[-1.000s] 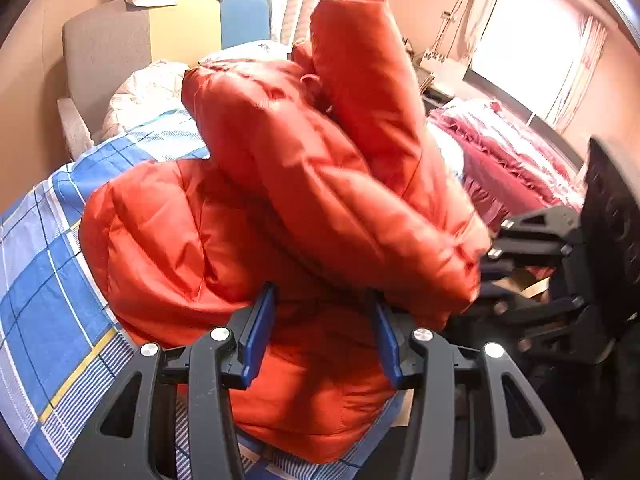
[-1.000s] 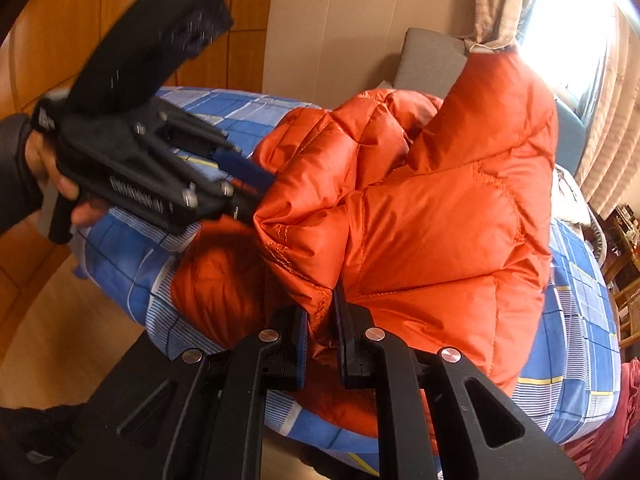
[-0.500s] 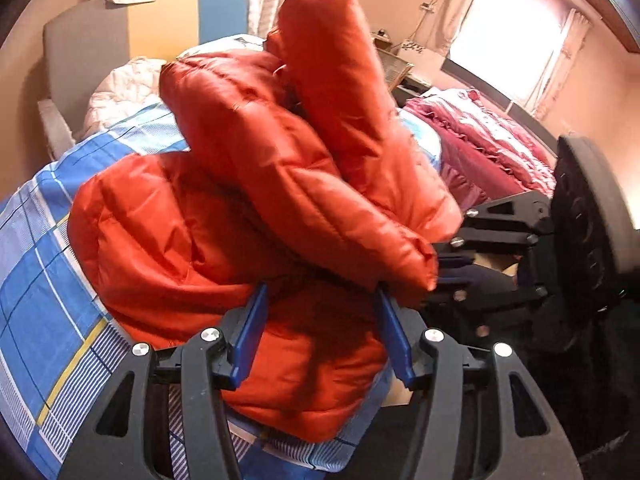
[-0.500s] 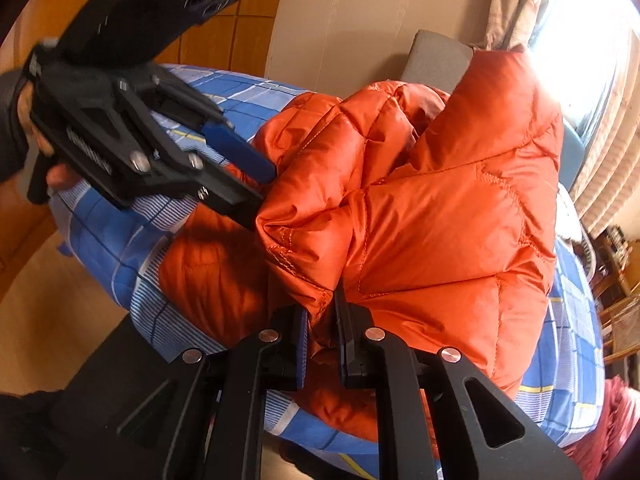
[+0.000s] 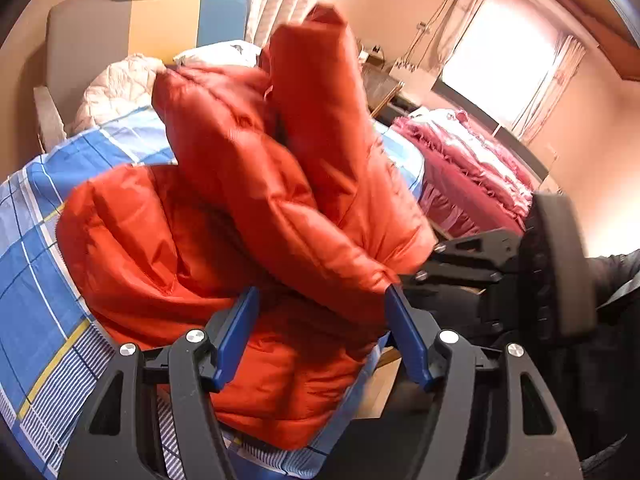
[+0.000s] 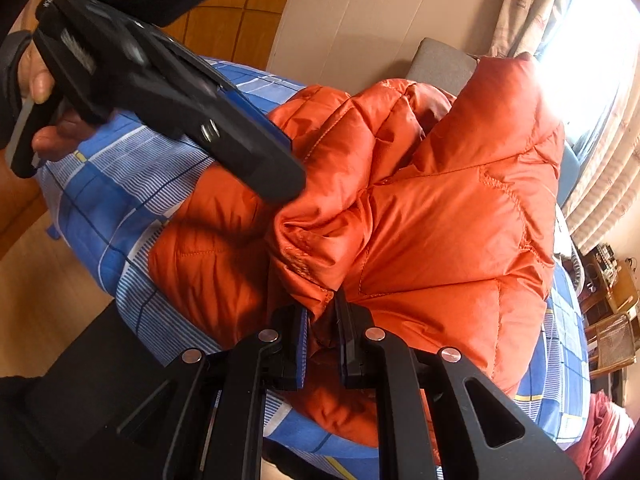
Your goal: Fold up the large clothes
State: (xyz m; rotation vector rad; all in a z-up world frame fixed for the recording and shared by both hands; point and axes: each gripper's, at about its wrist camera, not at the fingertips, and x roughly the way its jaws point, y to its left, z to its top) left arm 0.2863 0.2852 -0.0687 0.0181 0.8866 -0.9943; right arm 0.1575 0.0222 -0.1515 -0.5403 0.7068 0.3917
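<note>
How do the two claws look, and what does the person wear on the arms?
Both the left claw and the right claw are black angular frames with triangular cut-outs, silver round bolts and flat blue pads. The visible sleeve is dark.

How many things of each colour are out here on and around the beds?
Orange: 1, the puffy jacket
Blue checked: 1, the bed sheet
White: 1, the quilted bundle
Pink: 1, the ruffled bedspread
Black: 2, the left gripper and the right gripper
Total: 6
</note>
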